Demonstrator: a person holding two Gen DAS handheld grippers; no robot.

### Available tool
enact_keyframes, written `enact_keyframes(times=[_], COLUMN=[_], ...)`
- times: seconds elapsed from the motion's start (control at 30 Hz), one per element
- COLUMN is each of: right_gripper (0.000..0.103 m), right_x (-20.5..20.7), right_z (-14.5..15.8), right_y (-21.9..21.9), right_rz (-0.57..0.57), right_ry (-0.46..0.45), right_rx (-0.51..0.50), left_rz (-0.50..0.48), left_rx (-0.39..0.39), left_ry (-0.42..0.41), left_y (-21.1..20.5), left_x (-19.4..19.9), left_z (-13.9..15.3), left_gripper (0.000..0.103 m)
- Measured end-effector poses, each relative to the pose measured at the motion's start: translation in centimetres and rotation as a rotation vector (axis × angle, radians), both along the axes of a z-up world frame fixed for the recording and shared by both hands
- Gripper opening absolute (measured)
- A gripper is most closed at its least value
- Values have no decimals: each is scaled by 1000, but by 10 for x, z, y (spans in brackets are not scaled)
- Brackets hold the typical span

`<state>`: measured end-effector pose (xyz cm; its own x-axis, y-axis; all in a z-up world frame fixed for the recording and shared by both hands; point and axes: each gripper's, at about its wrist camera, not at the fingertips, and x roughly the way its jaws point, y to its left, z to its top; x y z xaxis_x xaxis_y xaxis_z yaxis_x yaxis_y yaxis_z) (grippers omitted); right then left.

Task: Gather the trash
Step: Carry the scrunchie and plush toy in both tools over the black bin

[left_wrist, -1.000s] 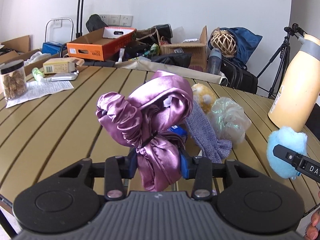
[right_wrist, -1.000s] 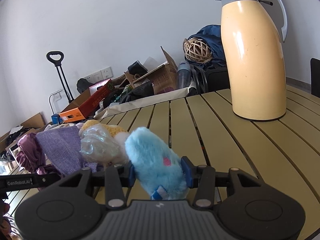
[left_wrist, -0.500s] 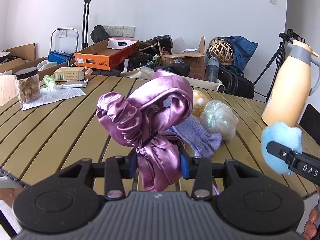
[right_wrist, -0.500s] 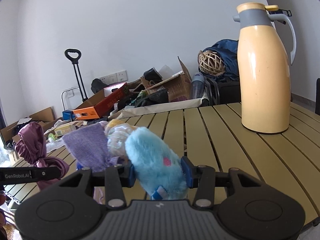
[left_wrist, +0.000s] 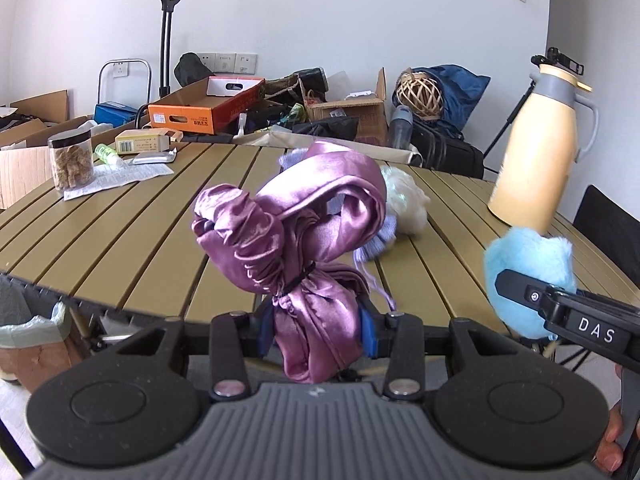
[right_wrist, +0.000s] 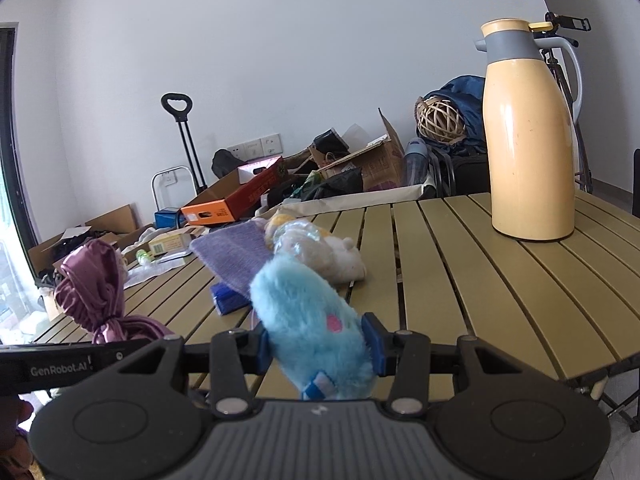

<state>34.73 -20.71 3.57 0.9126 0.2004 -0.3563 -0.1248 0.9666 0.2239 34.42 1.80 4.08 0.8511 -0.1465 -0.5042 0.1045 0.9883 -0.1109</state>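
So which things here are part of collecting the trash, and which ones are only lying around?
Part of the job:
- purple satin cloth, held in the left gripper
- blue fluffy toy, held in the right gripper
- bin bag below the table edge, probably

Just lying about:
- thermos
- jar
- orange box
- wicker ball

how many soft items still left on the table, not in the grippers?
3 visible: a purple knit cloth, a clear plastic-wrapped bundle beside it, and a yellow plush just behind them, all clustered mid-table. Parts overlap, so more may be hidden.
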Motion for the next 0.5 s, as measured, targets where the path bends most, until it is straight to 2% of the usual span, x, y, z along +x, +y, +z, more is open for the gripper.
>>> enact_keyframes(times=[0.3,0.5], right_gripper=[44,44], right_x=[-50,-74], right_z=[-4,-17], right_y=[10,14], right_rz=[37,55], right_ry=[32,86], right_rx=[-12,-18], left_rz=[-16,-25], left_rx=[25,50], left_ry=[11,39], left_y=[0,-2], left_x=[-48,-73], left_z=[-3,-15], left_gripper=[41,41])
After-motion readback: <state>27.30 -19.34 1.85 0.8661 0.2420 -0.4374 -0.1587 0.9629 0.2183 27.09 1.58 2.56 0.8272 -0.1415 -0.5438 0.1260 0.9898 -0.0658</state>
